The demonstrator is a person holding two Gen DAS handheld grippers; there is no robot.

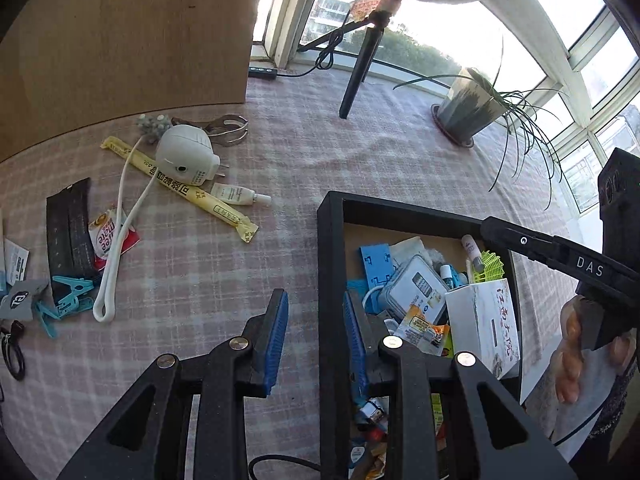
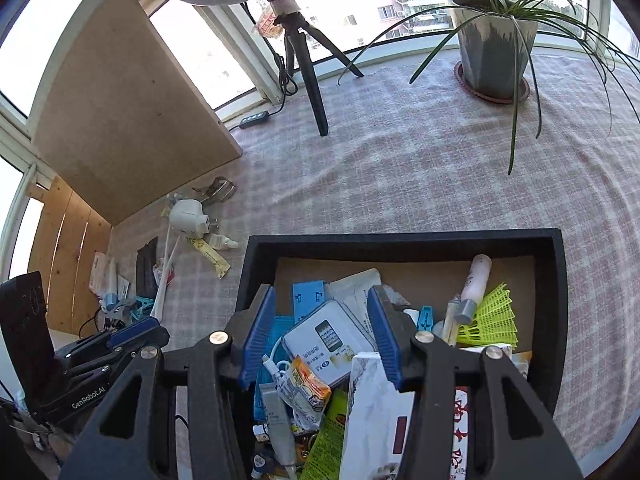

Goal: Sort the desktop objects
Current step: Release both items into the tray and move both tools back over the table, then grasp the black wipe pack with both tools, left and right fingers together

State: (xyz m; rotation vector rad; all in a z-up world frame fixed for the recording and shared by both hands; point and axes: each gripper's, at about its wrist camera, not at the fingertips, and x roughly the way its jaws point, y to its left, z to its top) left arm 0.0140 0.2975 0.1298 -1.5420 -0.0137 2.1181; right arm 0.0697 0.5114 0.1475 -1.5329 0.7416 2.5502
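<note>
The right gripper (image 1: pixel 560 256) carries the white letters "DAS" on its arm. The left gripper (image 2: pixel 132 340) carries "GenRobot.AI" on its black body. A red and white sachet (image 1: pixel 110 236) on the cloth shows the letters "mate", seen upside down. The yellow stick packet (image 1: pixel 184 188) and the white box (image 1: pixel 490 320) have Chinese characters, which I cannot read surely. Other labels are too small to read.

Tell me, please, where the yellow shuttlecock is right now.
The yellow shuttlecock lies inside the black box, at its right side, beside the pink tube.
</note>
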